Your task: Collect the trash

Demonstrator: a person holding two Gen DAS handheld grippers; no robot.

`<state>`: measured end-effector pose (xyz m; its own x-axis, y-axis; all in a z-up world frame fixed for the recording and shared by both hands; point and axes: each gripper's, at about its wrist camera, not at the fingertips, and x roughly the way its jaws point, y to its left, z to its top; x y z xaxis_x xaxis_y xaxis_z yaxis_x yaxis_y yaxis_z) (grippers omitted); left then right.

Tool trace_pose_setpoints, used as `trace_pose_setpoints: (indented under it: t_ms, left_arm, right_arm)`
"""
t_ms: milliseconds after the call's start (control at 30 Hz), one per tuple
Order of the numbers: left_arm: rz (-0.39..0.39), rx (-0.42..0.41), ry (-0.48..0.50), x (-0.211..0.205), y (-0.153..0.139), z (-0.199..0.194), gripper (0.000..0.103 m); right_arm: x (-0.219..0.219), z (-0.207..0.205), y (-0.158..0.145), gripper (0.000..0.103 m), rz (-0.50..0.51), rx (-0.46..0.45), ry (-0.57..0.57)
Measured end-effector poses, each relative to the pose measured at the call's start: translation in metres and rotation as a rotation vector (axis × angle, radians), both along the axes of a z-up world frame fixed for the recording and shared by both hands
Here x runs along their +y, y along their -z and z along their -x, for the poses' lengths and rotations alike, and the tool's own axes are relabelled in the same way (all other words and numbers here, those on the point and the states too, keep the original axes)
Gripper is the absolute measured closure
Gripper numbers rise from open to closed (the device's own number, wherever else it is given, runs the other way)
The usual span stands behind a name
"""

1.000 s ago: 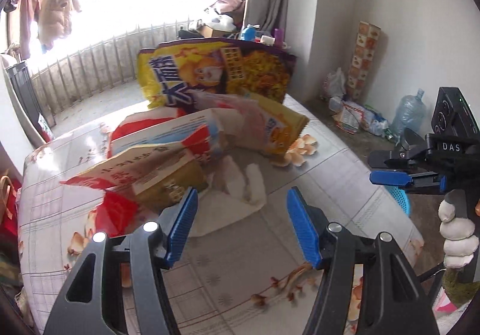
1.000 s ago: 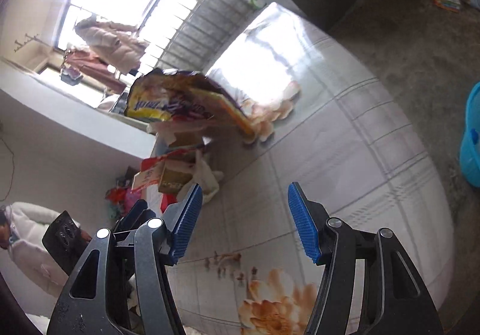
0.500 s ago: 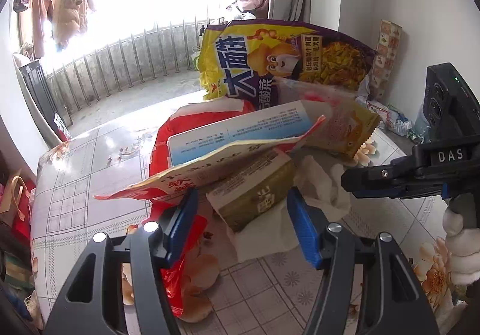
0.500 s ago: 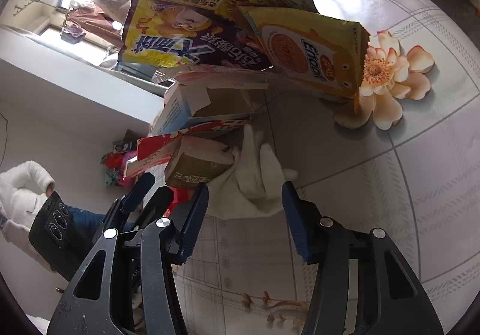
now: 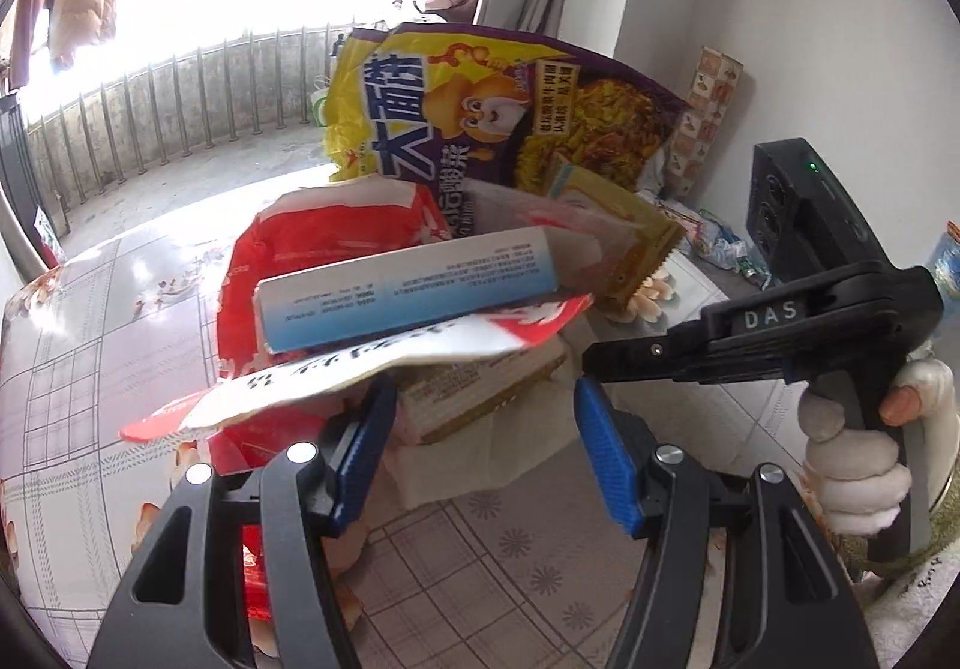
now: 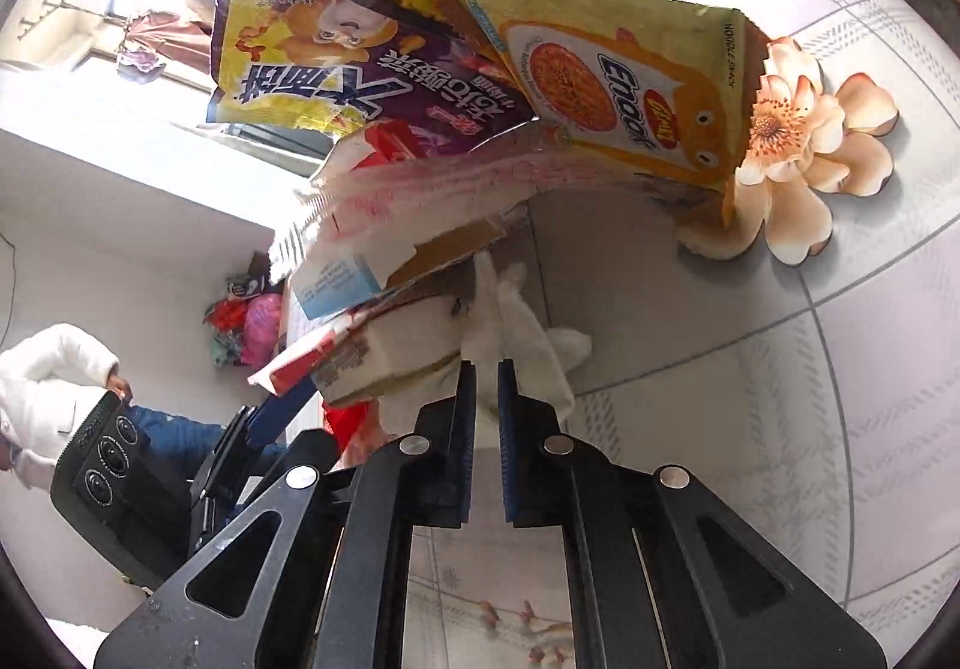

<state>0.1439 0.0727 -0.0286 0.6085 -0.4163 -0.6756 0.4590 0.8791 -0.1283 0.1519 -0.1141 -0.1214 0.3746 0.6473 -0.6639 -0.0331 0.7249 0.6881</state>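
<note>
Pinched shut on the white tissue (image 6: 528, 351) at the trash pile's near edge, right gripper (image 6: 486, 369); gaping wide and empty just short of the tan carton (image 5: 480, 393), left gripper (image 5: 486, 453).

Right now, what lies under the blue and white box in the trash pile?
Under the blue and white box a torn red and white wrapper shows, then a tan carton resting on white tissue. Anything deeper is covered.

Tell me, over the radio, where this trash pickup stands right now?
Right hand-held gripper shut on white tissue. Left hand-held gripper open, straddling small beige box. Snack bags and cartons piled over both.
</note>
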Motion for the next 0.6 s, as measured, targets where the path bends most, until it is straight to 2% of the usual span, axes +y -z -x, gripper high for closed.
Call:
trace_pose_setpoints:
  t_ms: [267,400,467,600]
  left_arm:
    - [0.053,0.11,0.152,-0.03,0.014,0.028,0.043]
    - [0.146,0.205,0.206,-0.041,0.021,0.037,0.043]
    - [0.145,0.205,0.224,-0.047,0.019,0.044,0.043]
    - [0.078,0.133,0.202,-0.051,0.011,0.055,0.043]
  right_arm:
    - [-0.026,0.02,-0.001,0.101,-0.032,0.016,0.016]
    - [-0.042,0.036,-0.006,0.101,-0.043,0.029,0.035]
    - [-0.05,0.045,-0.01,0.101,-0.033,0.027,0.055]
    - [-0.064,0.048,-0.017,0.097,-0.046,0.006,0.099]
